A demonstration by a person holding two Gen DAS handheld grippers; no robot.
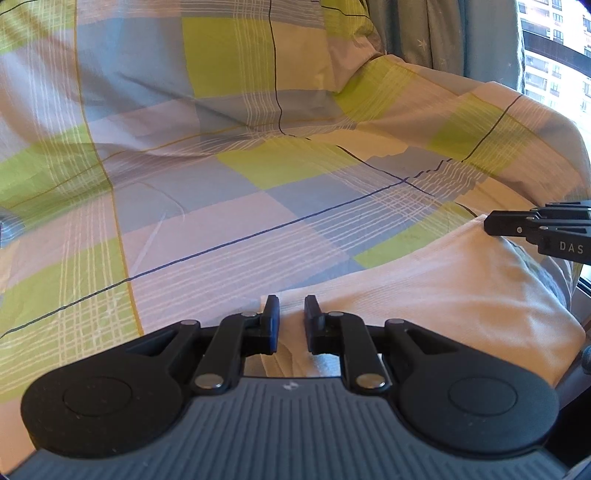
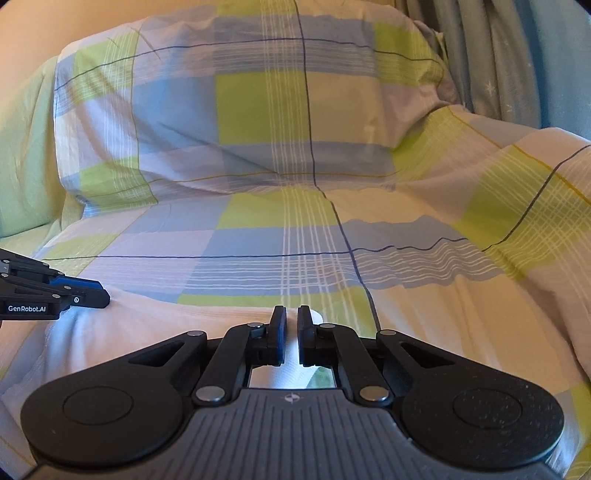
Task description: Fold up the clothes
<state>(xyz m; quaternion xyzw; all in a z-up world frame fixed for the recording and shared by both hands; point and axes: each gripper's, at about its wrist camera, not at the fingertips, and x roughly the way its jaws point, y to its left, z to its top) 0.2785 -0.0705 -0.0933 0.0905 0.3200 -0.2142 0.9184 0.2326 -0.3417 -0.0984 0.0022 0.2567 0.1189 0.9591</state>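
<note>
The white cloth (image 1: 443,295) is lying on the checked bedsheet (image 1: 221,221), filling the lower right of the left wrist view. Its long side is running from lower left up to the right. The left gripper (image 1: 291,321) is pinching the cloth's near edge between almost closed jaws. In the right wrist view, the right gripper (image 2: 291,336) is squeezing a bunched fold at bottom centre. A pillow (image 2: 240,110) is sitting behind.

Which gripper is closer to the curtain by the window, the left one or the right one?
Right. In the left wrist view, the right gripper reaches in from the window side, where the curtain hangs; the left gripper sits further from it, over the white garment.
</note>
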